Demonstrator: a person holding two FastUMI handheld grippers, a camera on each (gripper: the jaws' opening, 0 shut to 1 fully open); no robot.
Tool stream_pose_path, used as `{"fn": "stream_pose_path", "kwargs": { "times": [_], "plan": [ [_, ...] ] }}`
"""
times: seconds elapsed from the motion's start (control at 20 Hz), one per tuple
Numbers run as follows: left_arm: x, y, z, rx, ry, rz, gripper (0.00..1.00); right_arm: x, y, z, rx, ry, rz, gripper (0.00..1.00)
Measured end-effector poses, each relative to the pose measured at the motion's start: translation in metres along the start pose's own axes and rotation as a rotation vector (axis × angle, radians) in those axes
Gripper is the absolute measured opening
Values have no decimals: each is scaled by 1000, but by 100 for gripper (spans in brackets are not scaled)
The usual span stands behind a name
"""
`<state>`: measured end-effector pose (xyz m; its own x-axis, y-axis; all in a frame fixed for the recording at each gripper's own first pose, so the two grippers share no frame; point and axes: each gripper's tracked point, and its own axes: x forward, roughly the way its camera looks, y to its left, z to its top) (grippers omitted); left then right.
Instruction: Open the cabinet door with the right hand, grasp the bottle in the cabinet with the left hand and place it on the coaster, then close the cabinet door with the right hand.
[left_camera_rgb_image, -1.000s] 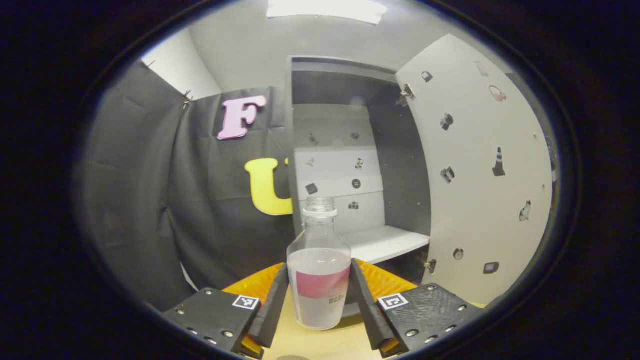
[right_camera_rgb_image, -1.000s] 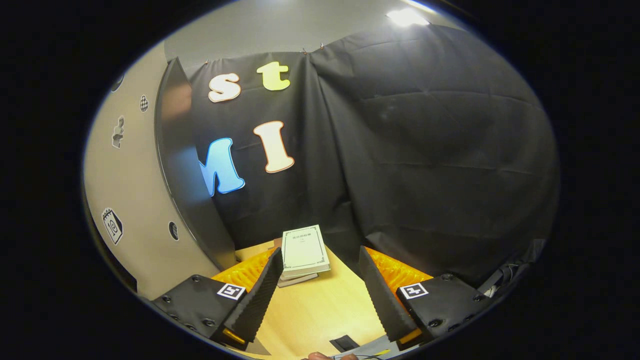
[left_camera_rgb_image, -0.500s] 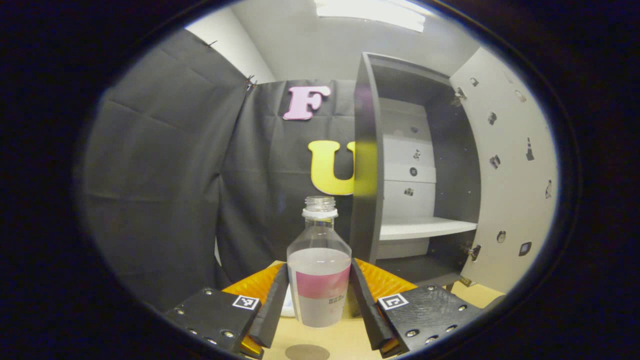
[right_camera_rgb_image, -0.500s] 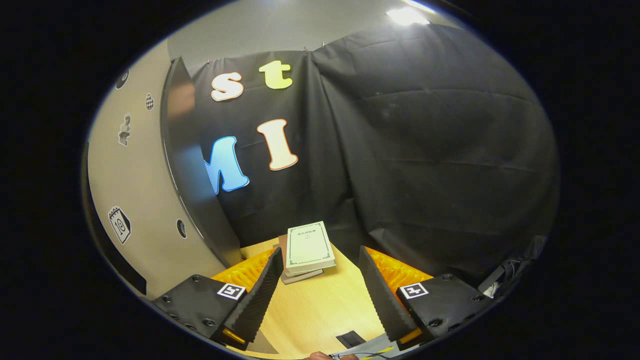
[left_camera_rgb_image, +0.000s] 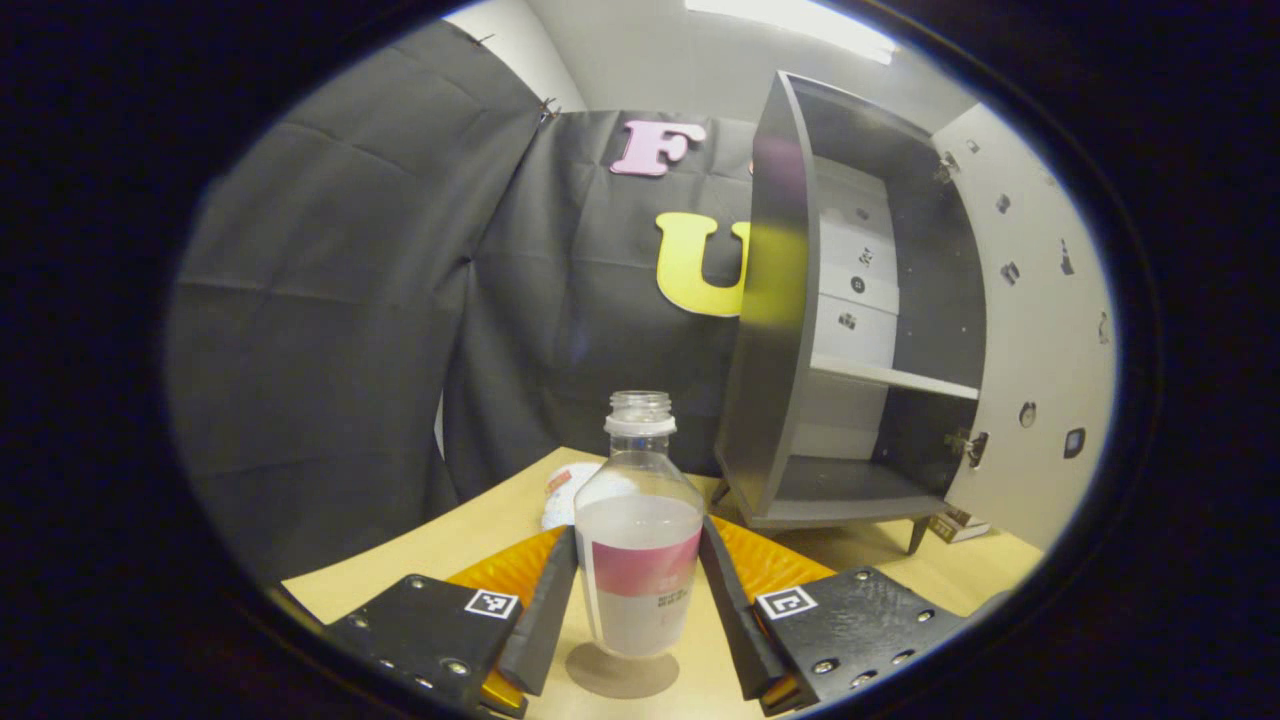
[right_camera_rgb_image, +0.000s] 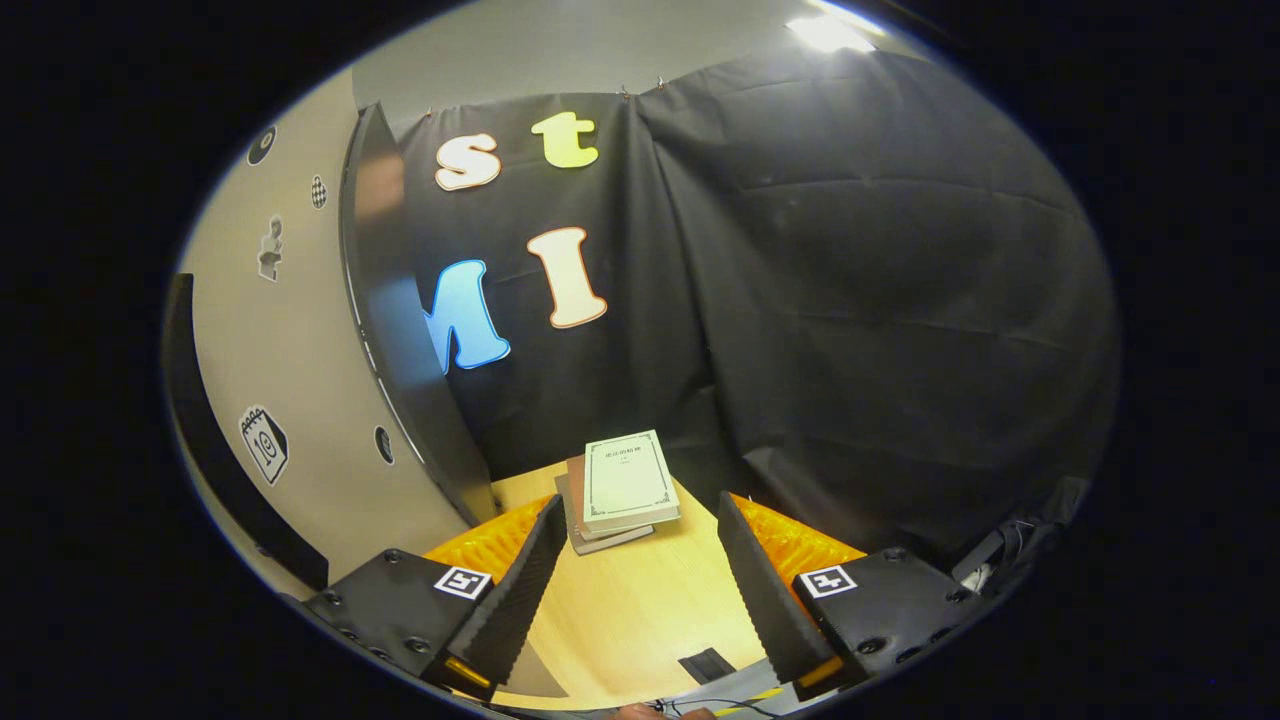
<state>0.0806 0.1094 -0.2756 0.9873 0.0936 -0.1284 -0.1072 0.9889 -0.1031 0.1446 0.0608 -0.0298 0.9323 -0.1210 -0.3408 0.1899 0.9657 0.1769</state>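
1 bottle (left_camera_rgb_image: 639, 540) now hangs lower, over the coaster (left_camera_rgb_image: 621, 671).

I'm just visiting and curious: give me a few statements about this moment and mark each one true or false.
1. The left gripper holds the clear plastic bottle with a pink label. True.
2. The bottle wears a cap. False: its neck is open.
3. The grey cabinet's door is shut. False: it stands open.
4. The right gripper is open and holds nothing. True.
5. The stacked books sit inside the cabinet. False: they lie on the light wooden table.
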Motion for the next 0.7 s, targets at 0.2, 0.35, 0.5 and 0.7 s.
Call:
{"fn": "stream_pose_path", "kwargs": {
  "times": [0.2,0.35,0.5,0.7],
  "plan": [
    [-9,9,-30,-26,28,3,71,-8,2,-6,20,5,-12,96],
    [-2,2,-40,31,25,-13,71,-14,-5,-13,36,9,-41,96],
    [7,-9,-42,100,27,-57,70,-22,-18,-20,19,1,-88,92],
    [15,-13,-61,198,55,-74,71,-26,-26,-41,43,34,-129,96]
  ]
}}
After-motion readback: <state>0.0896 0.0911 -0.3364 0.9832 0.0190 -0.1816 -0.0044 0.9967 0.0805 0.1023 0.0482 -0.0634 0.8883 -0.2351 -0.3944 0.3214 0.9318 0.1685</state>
